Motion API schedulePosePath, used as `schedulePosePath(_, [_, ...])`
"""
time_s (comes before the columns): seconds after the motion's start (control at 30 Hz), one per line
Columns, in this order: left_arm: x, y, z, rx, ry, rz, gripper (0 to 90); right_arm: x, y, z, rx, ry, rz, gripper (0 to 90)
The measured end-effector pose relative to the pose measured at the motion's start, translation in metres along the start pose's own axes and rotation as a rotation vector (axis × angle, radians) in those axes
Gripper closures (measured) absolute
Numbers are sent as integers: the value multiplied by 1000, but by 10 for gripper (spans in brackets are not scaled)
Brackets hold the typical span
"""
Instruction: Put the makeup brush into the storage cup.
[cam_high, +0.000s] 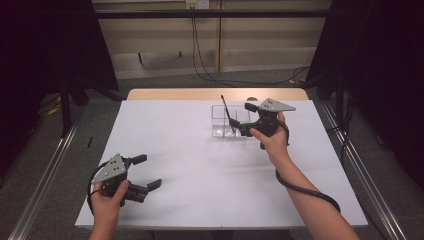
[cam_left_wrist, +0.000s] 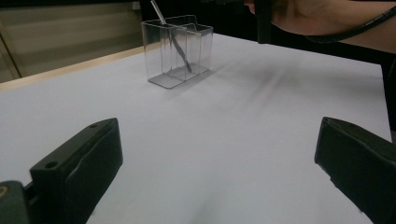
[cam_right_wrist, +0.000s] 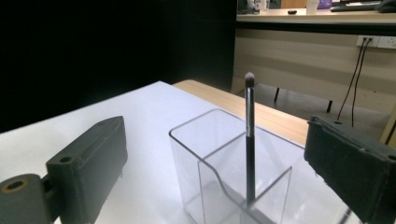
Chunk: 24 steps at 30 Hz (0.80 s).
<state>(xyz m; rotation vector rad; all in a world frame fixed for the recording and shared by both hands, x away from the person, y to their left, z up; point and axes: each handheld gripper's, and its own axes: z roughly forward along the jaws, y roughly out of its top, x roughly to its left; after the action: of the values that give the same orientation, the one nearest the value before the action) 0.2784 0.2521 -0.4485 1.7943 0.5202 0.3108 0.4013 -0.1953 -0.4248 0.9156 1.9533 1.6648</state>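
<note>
A clear plastic organizer with several compartments stands at the far middle-right of the white table. A thin dark brush leans upright in it, bristles up. My right gripper is at the organizer's right side, open, its jaws standing either side of the brush without touching it. In the right gripper view the organizer sits between the jaws of that gripper. My left gripper rests open at the near left, nothing between its jaws, facing the organizer far off.
A wooden strip runs along the table's far edge. Metal rails flank the table on both sides, and black cables trail on the floor behind. The right forearm crosses the table's near right.
</note>
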Motion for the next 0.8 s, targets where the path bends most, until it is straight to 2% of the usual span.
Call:
schedulePosePath(0.3, [1, 0, 1, -3, -8, -3, 9, 0, -4, -5, -1, 10, 18, 45])
schedulePosePath(0.5, [1, 0, 2, 2, -8, 2, 9, 2, -7, -10, 2, 28, 13, 36])
schedulePosePath(0.63, [1, 1, 2, -2, -8, 3, 9, 2, -10, -14, 7, 30, 25, 36])
schedulePosePath(0.8, [1, 1, 2, 2, -8, 2, 9, 1, -12, -20, 13, 28, 18, 28])
